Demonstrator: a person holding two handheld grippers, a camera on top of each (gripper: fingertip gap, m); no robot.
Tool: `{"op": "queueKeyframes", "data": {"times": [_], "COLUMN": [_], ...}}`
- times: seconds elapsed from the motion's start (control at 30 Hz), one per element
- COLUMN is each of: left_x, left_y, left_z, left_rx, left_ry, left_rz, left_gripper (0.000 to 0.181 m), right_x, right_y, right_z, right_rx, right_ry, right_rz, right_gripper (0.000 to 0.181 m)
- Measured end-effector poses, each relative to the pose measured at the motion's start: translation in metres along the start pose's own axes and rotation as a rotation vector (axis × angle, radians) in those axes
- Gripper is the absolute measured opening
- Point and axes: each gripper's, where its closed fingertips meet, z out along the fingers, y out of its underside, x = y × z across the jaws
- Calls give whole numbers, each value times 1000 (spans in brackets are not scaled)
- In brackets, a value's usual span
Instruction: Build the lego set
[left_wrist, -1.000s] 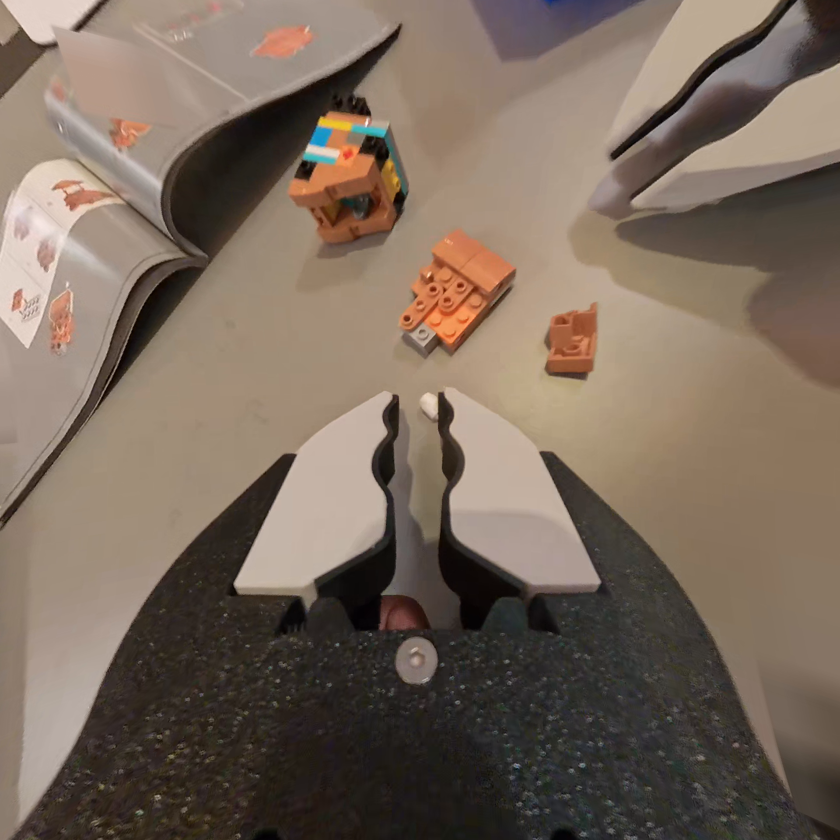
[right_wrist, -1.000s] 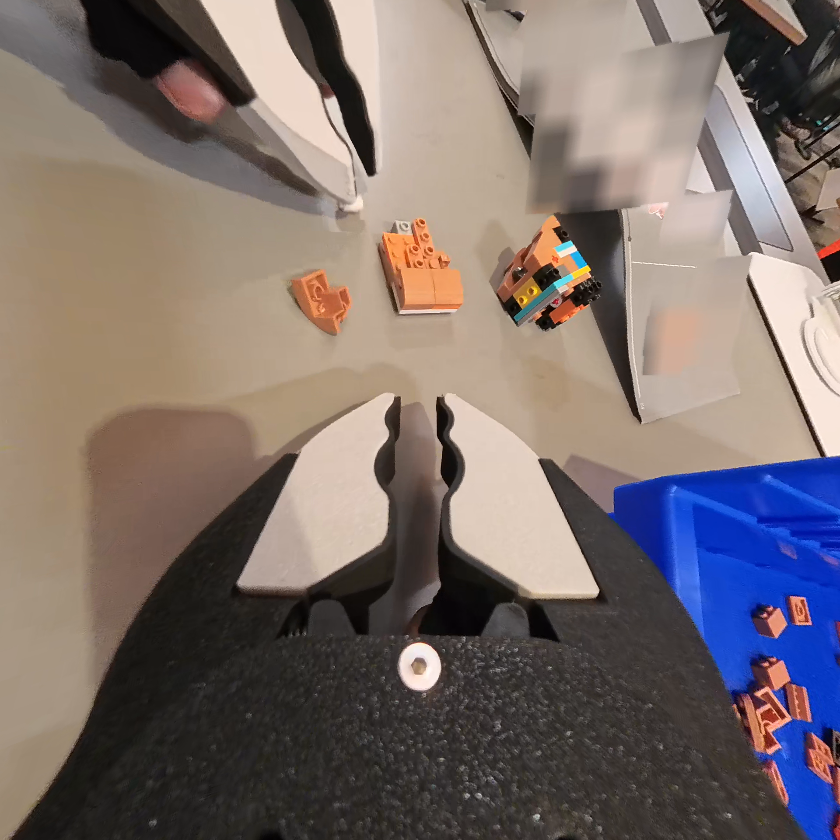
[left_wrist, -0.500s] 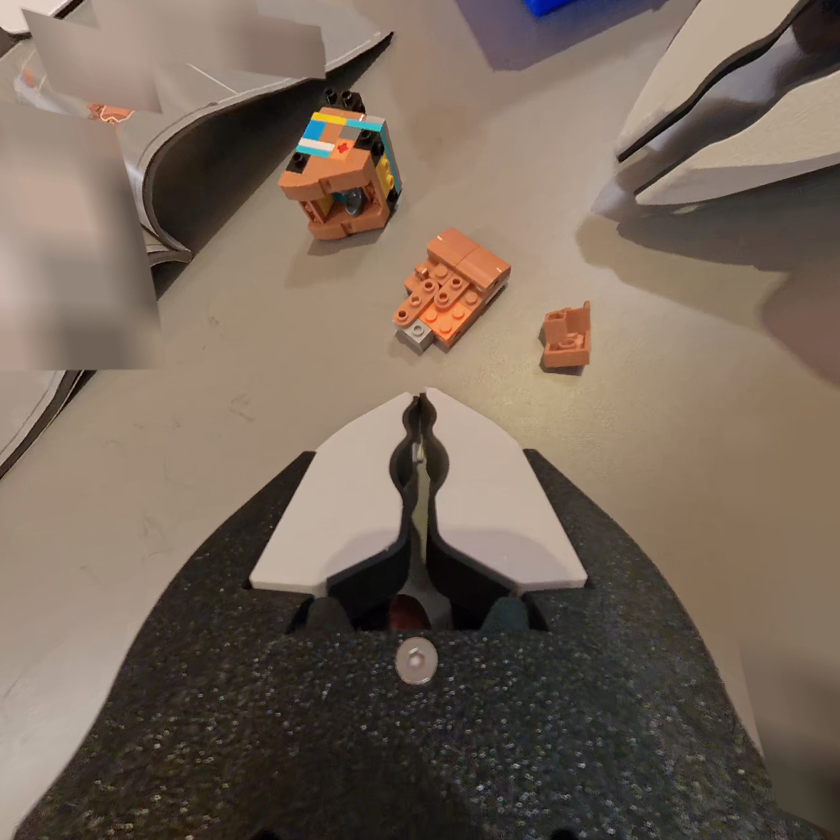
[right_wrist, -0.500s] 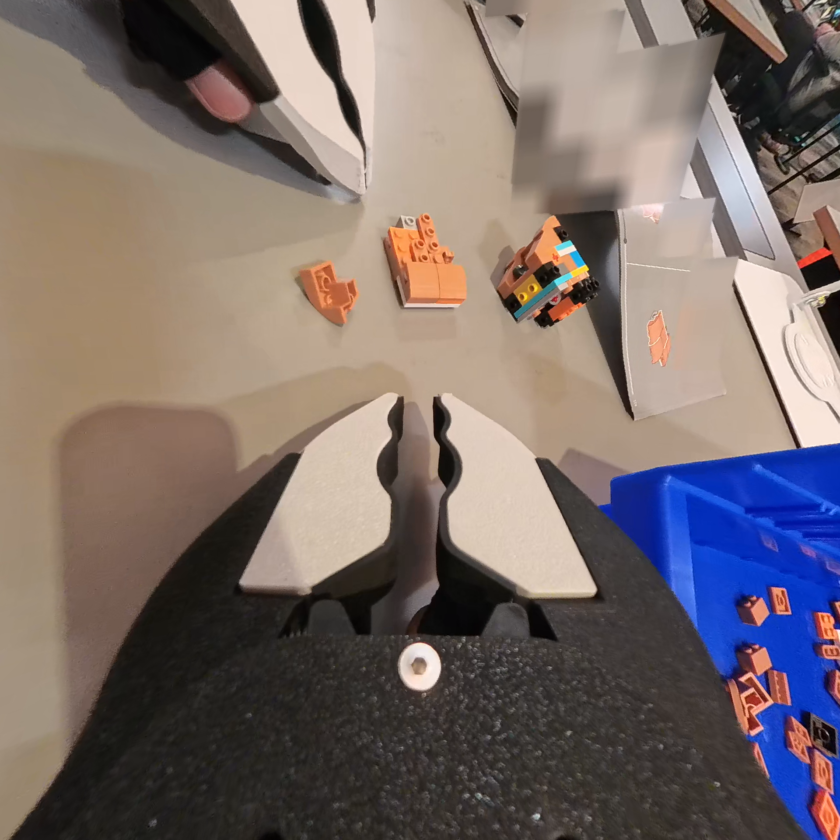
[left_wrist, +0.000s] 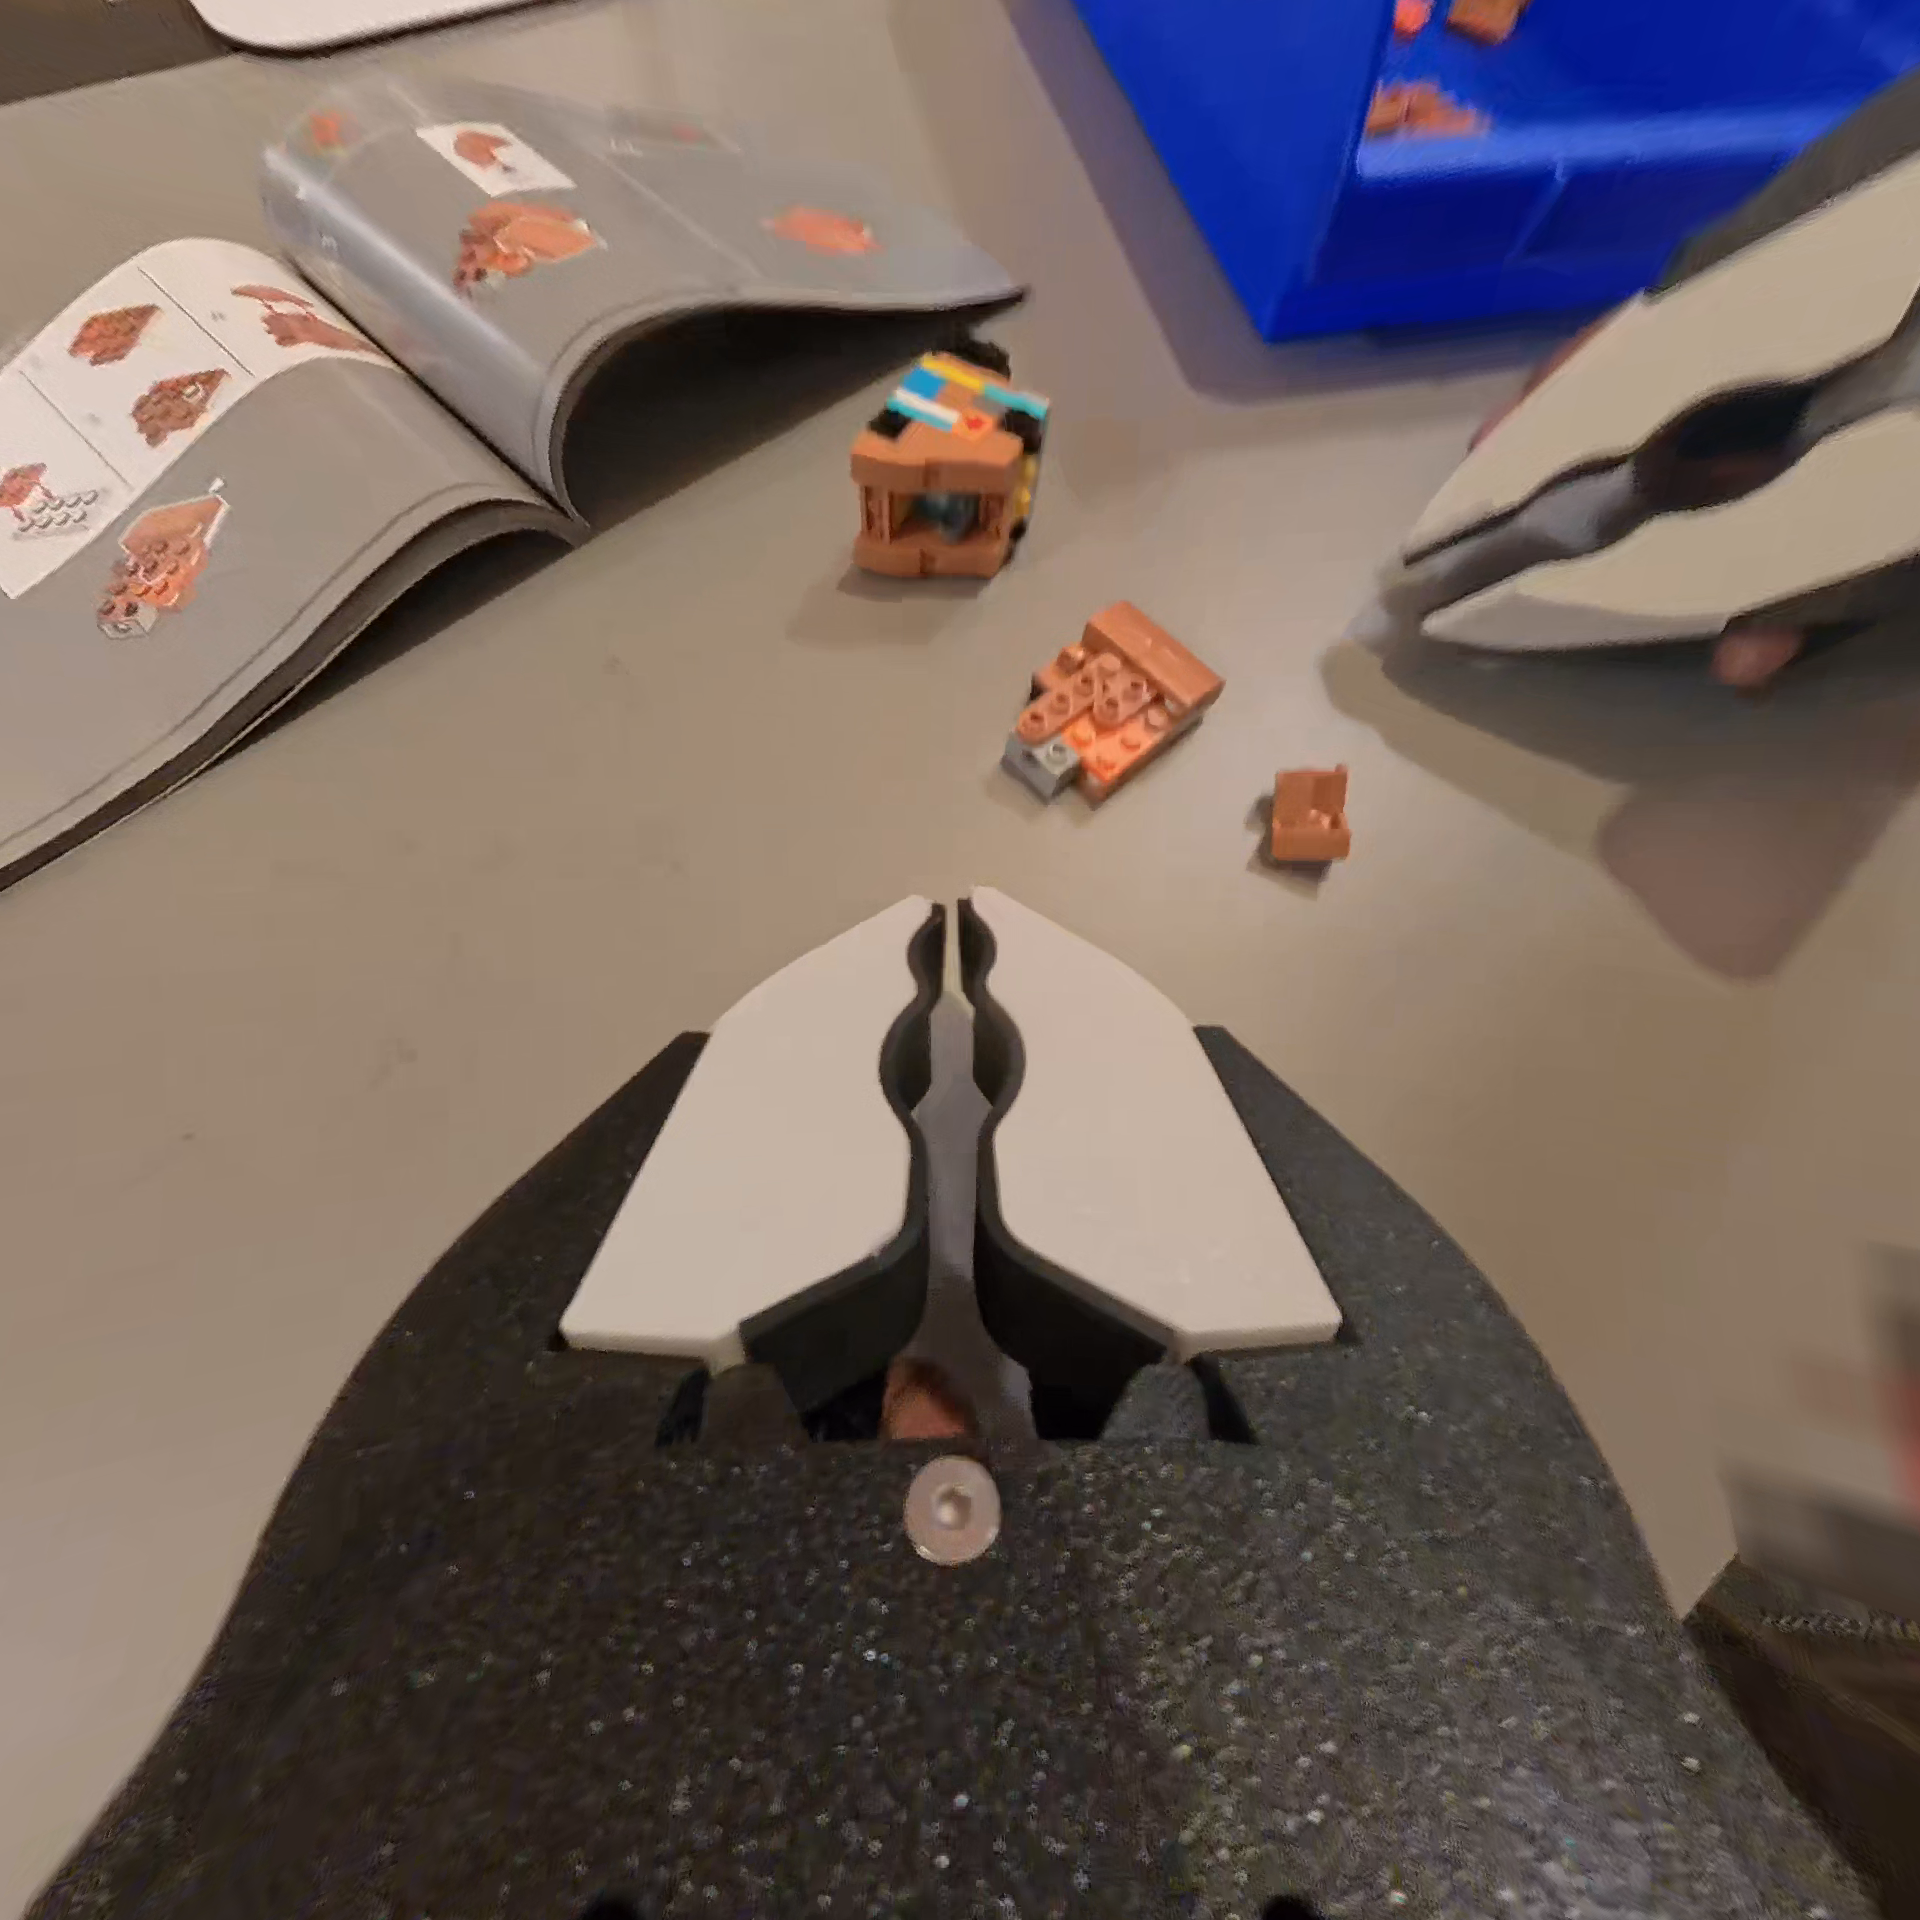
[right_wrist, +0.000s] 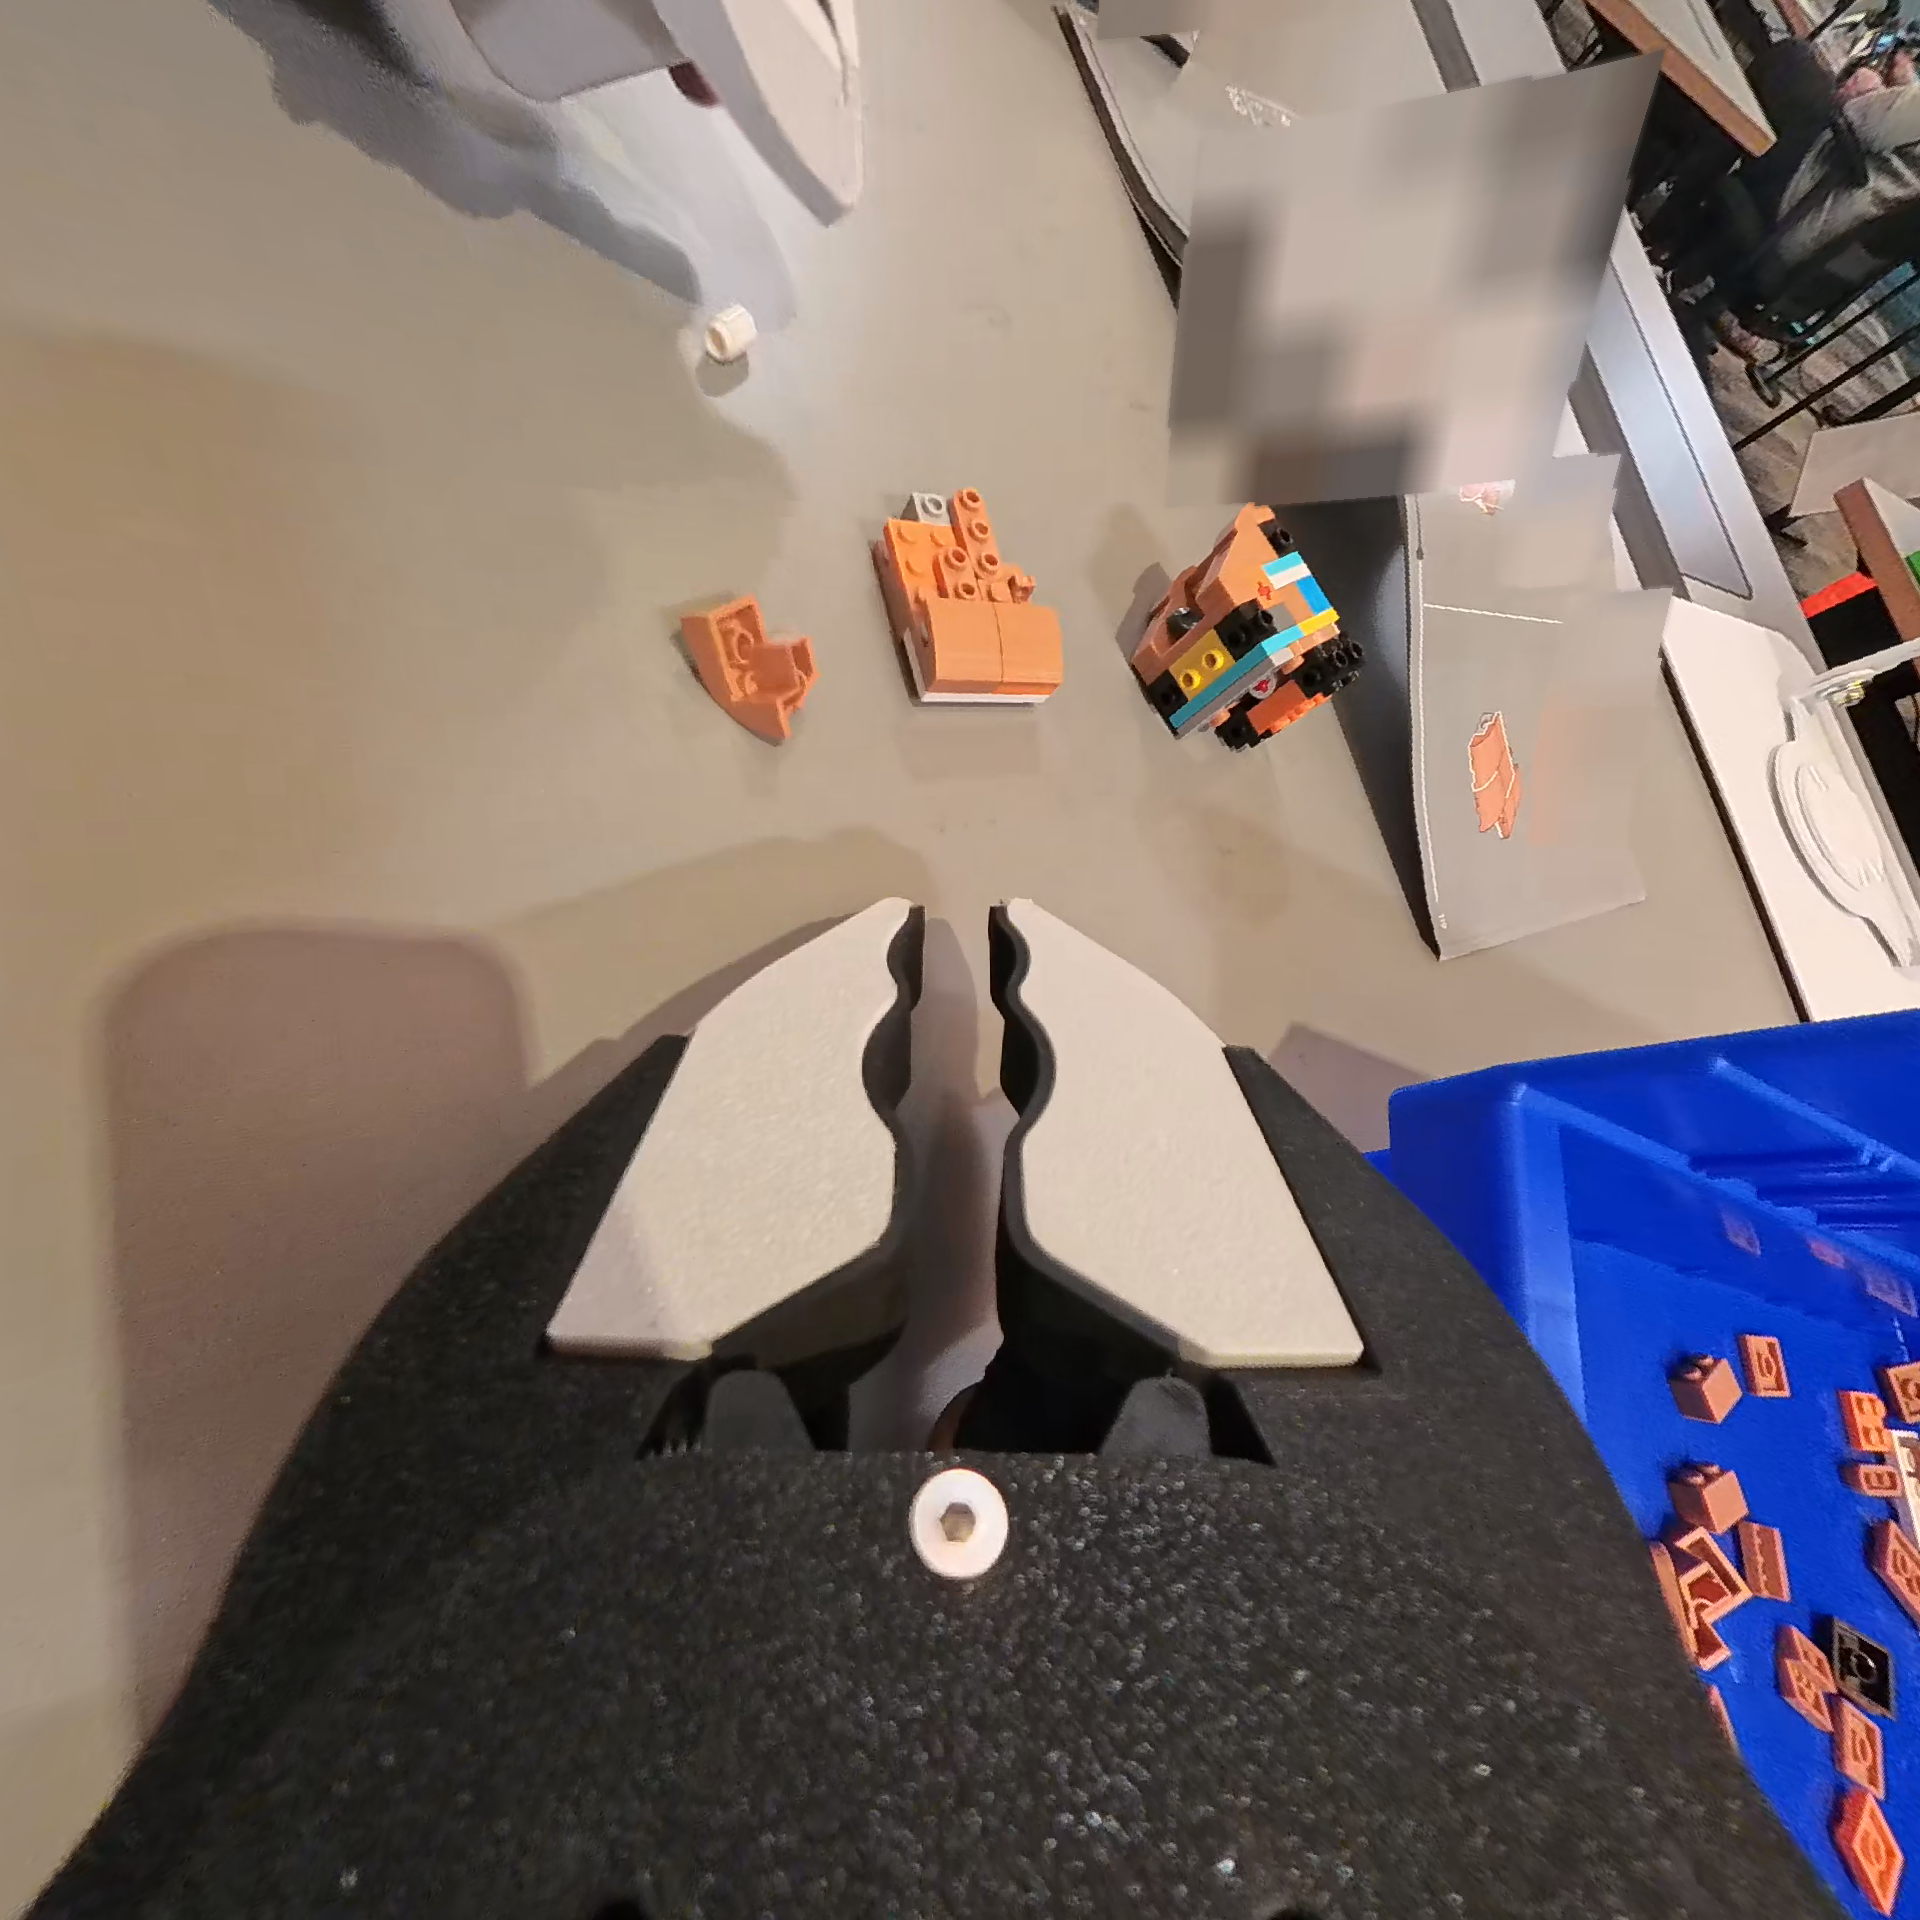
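My left gripper (left_wrist: 956, 906) is shut with nothing seen between its tips, above the grey table. It shows blurred at the top of the right wrist view (right_wrist: 800, 135), just above a small white round stud (right_wrist: 725, 335) lying loose on the table. Ahead lie a small orange wedge piece (left_wrist: 1309, 816) (right_wrist: 748, 665), a flat orange plate assembly (left_wrist: 1117, 701) (right_wrist: 966, 613) and a multi-coloured block build (left_wrist: 945, 468) (right_wrist: 1236, 634). My right gripper (right_wrist: 954, 914) is slightly open and empty, short of these pieces; it also shows in the left wrist view (left_wrist: 1413, 592).
An open instruction booklet (left_wrist: 312, 416) (right_wrist: 1517, 727) lies beside the block build. A blue bin (left_wrist: 1558, 156) (right_wrist: 1662, 1195) holding several loose orange bricks stands by the right gripper. A white board (right_wrist: 1745, 831) lies beyond the booklet. Spacing between my two grippers at the tips: around 15 cm.
My left gripper closed around the white stud, then rose and drew back shut; the stud lies on the table. The right gripper has hardly moved.
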Motion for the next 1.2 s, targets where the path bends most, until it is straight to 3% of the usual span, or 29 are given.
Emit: {"op": "queueKeyframes", "data": {"times": [0.13, 0.77, 1.2], "left_x": [0, -6, 4], "left_y": [17, 19, -1], "left_z": [-1, 0, 10], "left_rx": [-125, -152, -91], "left_ry": [-52, -17, 196], "left_rz": [154, 275, 515], "left_gripper": [17, 19, 22], "right_x": [-1, -1, -1], "right_y": [0, 1, 1], "right_z": [0, 0, -1], "right_rx": [0, -2, -1], "right_ry": [0, -6, -5], "right_rz": [-6, 0, -3], "right_gripper": [10, 10, 10]}}
